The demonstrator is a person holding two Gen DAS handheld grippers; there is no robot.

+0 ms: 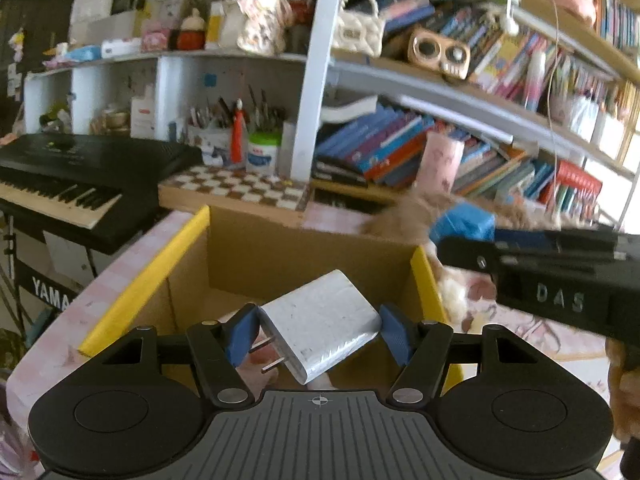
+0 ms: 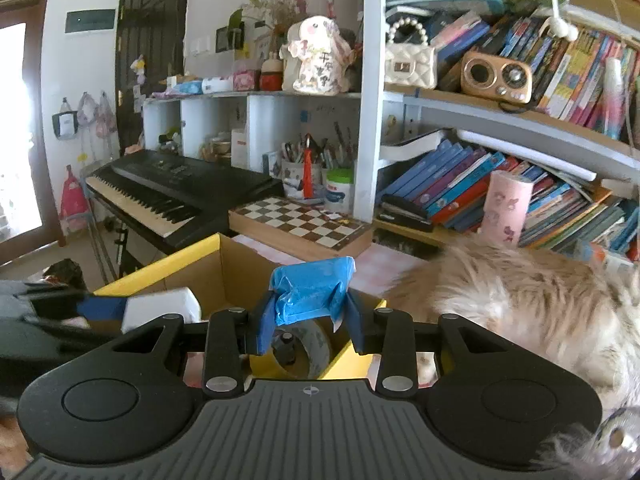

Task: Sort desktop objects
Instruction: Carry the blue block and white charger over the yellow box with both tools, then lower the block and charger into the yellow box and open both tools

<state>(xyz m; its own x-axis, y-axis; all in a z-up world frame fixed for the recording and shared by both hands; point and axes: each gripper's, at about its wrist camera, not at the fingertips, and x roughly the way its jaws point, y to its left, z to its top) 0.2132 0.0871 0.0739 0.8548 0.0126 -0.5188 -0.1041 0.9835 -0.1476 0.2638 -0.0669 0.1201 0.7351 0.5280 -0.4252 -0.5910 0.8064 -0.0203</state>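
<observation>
Blue-padded left gripper (image 1: pixel 318 338) jaws clamp a tilted white charger (image 1: pixel 324 320) above the cardboard box (image 1: pixel 256 248); right gripper (image 2: pixel 308 320) jaws pinch a blue plastic packet (image 2: pixel 312 290).

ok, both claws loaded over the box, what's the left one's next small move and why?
Probably open the left claw: it grips the white two-prong plug charger directly above the open yellow-edged cardboard box, so release should drop it in. The right claw holds a blue plastic packet alongside.
</observation>
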